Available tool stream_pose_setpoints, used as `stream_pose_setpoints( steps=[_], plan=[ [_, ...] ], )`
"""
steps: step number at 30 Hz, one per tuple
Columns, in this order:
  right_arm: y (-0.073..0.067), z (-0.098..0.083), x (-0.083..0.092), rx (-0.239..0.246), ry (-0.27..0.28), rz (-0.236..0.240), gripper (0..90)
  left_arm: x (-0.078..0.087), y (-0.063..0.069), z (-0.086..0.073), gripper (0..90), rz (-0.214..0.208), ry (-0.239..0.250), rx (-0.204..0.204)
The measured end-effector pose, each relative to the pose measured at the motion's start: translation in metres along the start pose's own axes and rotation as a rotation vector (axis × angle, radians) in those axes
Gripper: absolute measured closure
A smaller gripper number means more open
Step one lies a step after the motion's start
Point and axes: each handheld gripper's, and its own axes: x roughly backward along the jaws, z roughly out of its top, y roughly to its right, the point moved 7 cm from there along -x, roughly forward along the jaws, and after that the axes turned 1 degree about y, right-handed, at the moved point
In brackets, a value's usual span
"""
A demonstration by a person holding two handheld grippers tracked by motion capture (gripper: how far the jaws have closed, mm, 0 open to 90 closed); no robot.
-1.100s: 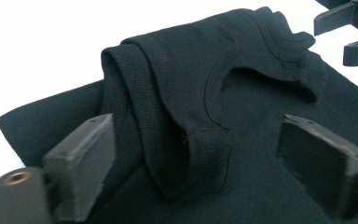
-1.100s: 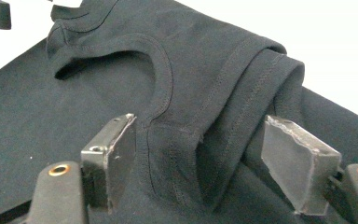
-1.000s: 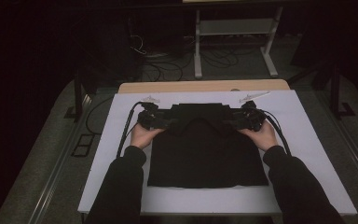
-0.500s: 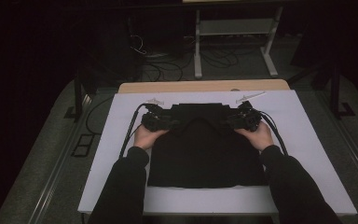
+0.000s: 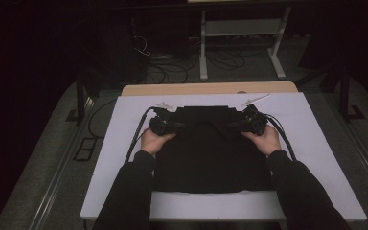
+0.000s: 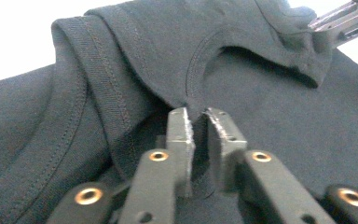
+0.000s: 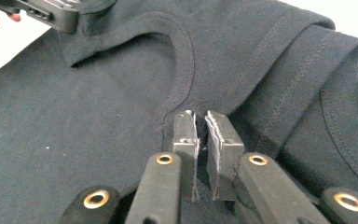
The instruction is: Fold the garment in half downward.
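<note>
moved since earlier: both pairs of jaws have just been closing, and a pinch of fabric is now caught in each; the hands themselves have barely shifted, and the far edge of the garment looks a bit more bunched up than it did a second ago.

left gripper (image 5: 165, 125): closed down on a fold of the black T-shirt (image 5: 211, 153) right by the collar seam; in the left gripper view (image 6: 200, 140) cloth is seen squeezed between the metal pads.

right gripper (image 5: 249, 124): same deal on the other side; in the right gripper view (image 7: 203, 140) the pads are nipped onto fabric just below the neckline curve.

where the shirt is: laid mostly flat in the middle of the white board (image 5: 326, 158), neck end at the far side, hem at the near side, sleeves already tucked under or in.

progress: grips at the two shoulder points look done; the actual fold, probably far end brought toward near, is judged not yet started, so most of it is left.

material: soft dark knit jersey, matte, drapes and wrinkles easily.

texture: ribbed collar band (image 7: 182, 56), double rows of stitching along the folded sleeve hems (image 6: 81, 93).

shape: roughly rectangular as folded, curved neckline lifted into a small arch between the two pinches.

surface: smooth white sheet over a pale wooden table (image 5: 206, 89).
</note>
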Motion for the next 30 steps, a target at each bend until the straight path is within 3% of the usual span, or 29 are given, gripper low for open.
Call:
stream_pose_setpoints(
  steps=[6, 14, 21, 30],
  plan=[
    [-0.004, -0.002, 0.006, 0.015, 0.014, 0.003, 82.1, 0.004, 0.003, 0.0, 85.1, -0.002, 0.002, -0.024],
    [-0.006, -0.009, 0.013, 0.019, 0.042, 0.011, 82.5, 0.013, 0.009, -0.002, 85.4, -0.028, 0.061, -0.029],
    [-0.01, -0.013, 0.02, 0.025, 0.053, 0.02, 82.6, 0.021, 0.013, -0.011, 85.5, -0.038, 0.078, -0.054],
    [-0.019, -0.015, 0.022, 0.041, 0.065, 0.029, 82.8, 0.035, 0.021, -0.017, 85.5, -0.055, 0.134, -0.061]
  ],
)
